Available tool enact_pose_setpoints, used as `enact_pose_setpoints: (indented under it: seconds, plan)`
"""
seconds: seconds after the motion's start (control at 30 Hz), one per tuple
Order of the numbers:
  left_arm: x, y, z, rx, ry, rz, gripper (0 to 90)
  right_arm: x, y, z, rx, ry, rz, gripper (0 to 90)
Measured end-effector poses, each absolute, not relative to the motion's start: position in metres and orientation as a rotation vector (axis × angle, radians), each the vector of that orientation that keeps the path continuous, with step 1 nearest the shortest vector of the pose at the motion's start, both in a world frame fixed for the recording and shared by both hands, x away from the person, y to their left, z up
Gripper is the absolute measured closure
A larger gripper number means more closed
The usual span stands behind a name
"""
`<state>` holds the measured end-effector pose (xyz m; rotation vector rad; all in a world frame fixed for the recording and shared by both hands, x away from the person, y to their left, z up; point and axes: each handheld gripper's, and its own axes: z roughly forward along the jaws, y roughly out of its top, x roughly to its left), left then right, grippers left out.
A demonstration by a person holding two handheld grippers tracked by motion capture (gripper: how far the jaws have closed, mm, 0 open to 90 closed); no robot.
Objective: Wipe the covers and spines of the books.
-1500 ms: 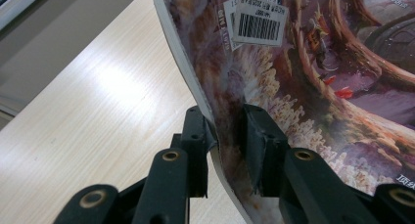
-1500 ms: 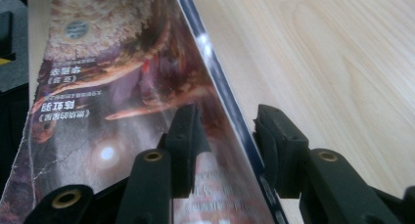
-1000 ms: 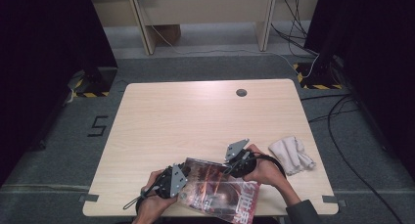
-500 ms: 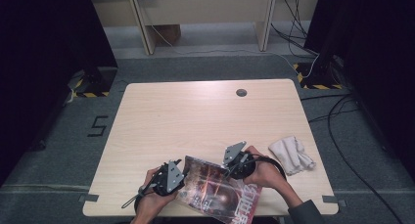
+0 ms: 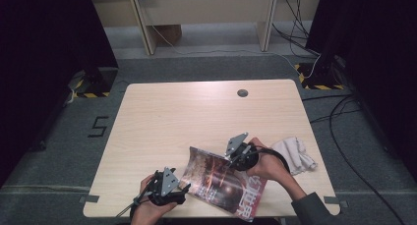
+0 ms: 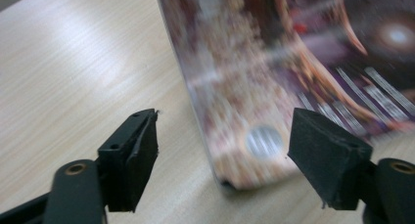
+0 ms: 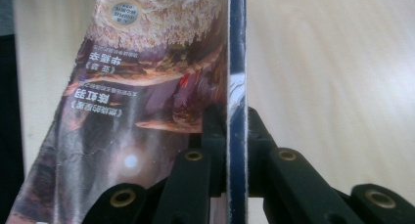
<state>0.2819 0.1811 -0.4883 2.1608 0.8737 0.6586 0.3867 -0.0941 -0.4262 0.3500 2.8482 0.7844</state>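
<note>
A magazine is seen at the near edge of the wooden table, right of centre, its far edge lifted so the glossy cover curls upward. That raised edge is clamped by the right gripper; in the right gripper view the jaws are closed tight on the thin edge of the magazine, pads pressed on both sides, cover art and printed characters seen to the left of the edge. The right hand is held over the magazine's right part.

The left gripper is placed at the magazine's near left corner, low by the table edge, carried by the left hand. Its jaws have just been opening. In the left gripper view they are spread apart, with the corner of the magazine between them but not pressed; the left pad is clear of the paper, the right pad is just beside the cover. The corner is resting on the table.

A white cloth is lying crumpled to the right of the right hand, near the table's right edge. A small round dark grommet is set near the far edge.
</note>
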Motion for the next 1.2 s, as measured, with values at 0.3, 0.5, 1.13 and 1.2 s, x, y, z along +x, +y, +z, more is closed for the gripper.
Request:
enact_pose_setpoints:
  seconds: [0.3, 0.5, 1.13, 1.2]
  plan:
    - [0.286, 0.186, -0.494, 2.205, 0.965, 0.601, 21.9, 0.414, -0.099, -0.39, 0.37, 2.735, 0.629, 84.2]
    - [0.29, 0.192, -0.497, 2.209, 1.016, 0.588, 21.5, 0.428, -0.093, -0.364, 0.374, 2.66, 0.544, 84.3]
    - [0.297, 0.203, -0.5, 2.208, 1.081, 0.603, 21.5, 0.386, -0.072, -0.369, 0.242, 2.631, 0.511, 83.9]
    - [0.298, 0.204, -0.5, 2.205, 1.087, 0.607, 21.5, 0.379, -0.072, -0.377, 0.238, 2.652, 0.527, 83.9]
